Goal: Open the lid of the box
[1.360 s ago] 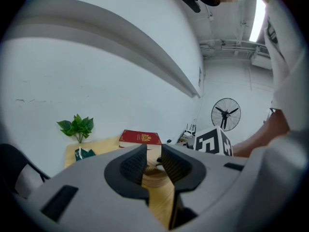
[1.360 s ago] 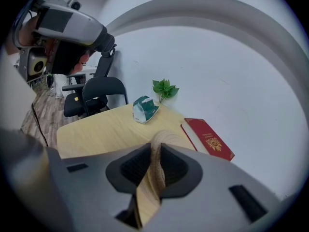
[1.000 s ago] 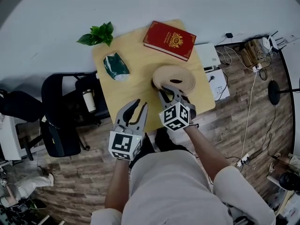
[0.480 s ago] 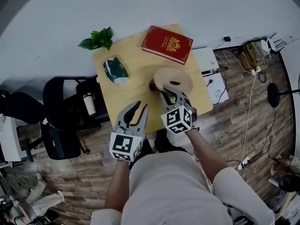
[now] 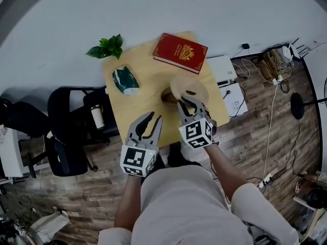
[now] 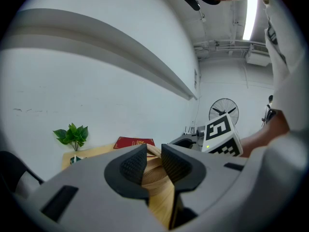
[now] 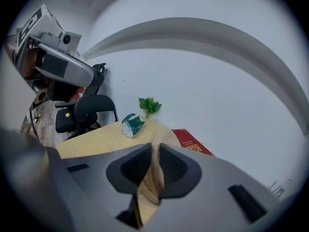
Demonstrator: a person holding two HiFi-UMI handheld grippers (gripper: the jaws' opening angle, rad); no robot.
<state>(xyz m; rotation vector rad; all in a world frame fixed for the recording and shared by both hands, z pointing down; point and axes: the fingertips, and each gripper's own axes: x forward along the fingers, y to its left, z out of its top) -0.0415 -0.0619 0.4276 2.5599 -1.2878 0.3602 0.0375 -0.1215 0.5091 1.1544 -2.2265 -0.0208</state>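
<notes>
A round, light wooden lid (image 5: 189, 88) stands tilted up over the yellow table (image 5: 140, 98). My right gripper (image 5: 188, 102) is shut on its near rim. A dark part of the box base (image 5: 167, 95) shows under the lid's left edge. In the right gripper view the lid's thin rim (image 7: 158, 141) runs up between the two pads of the right gripper (image 7: 153, 167), which press on it. My left gripper (image 5: 153, 118) hovers at the table's front edge, to the left of the box, touching nothing. In the left gripper view the left gripper (image 6: 153, 162) has a narrow gap with nothing in it.
A red book (image 5: 181, 52) lies at the table's far right corner. A green plant (image 5: 107, 47) is at the far left corner, and a green packet (image 5: 125, 80) lies near the left edge. Black chairs (image 5: 66, 131) stand left of the table. White boxes and cables lie on the floor to the right.
The right gripper has raised the lid's near rim, so the lid tilts more steeply and the dark box base now shows under its left edge. The left gripper has stayed put.
</notes>
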